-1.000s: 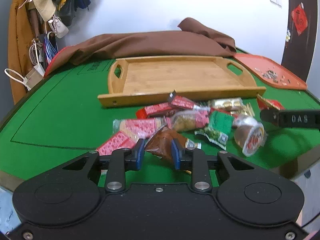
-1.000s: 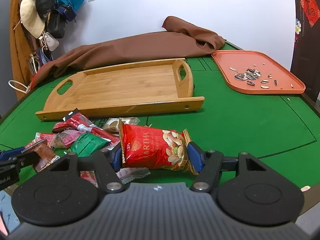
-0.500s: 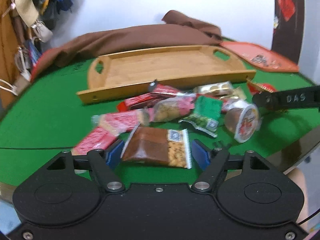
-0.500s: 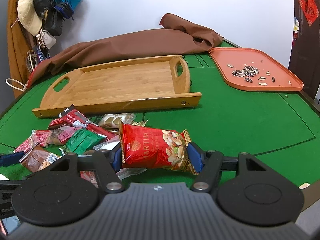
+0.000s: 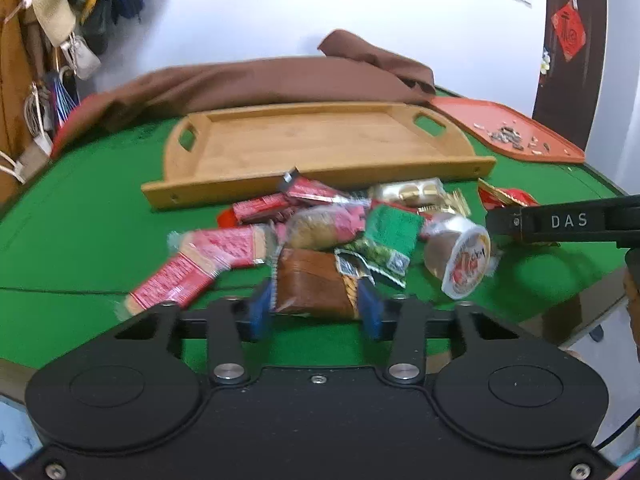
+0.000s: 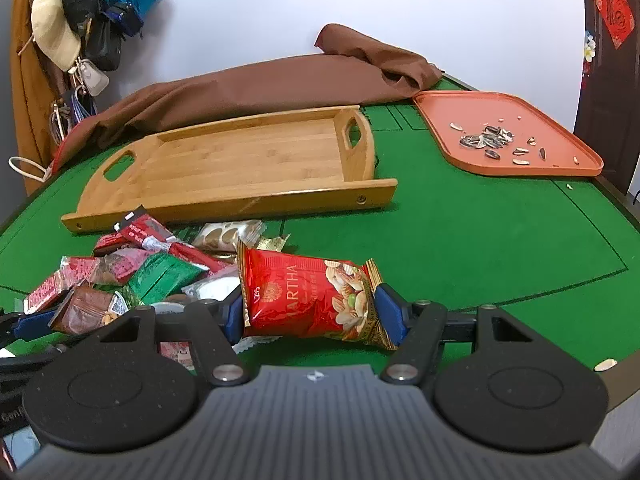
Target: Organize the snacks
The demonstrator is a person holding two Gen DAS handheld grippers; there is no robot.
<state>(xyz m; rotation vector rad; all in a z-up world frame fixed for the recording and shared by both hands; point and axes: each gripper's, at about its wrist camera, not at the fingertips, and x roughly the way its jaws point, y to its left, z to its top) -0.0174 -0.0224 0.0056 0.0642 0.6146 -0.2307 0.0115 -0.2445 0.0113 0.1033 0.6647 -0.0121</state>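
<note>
On the green worktop (image 6: 460,240) the wooden tray (image 6: 240,160) stood bare. The left claw (image 5: 316,308) was closing around a brown packet (image 5: 312,284); the right claw (image 6: 316,312) clamped a red nut bag (image 6: 304,296). The snack pile (image 5: 340,224) remained unsorted.

- In the left wrist view the right gripper (image 5: 568,222) is cut off by the right edge; its fingertips do not show there.
- The print on the pink packets (image 5: 192,264) is blurred beyond reading.
- The black gripper body hides the near end of the brown packet (image 5: 310,284).
- In the right wrist view the lettering on the red nut bag (image 6: 308,300) starts behind a fold.
- The left gripper (image 6: 24,326) runs off the left edge.
- The gripper body covers most of the white cup (image 6: 212,290).
</note>
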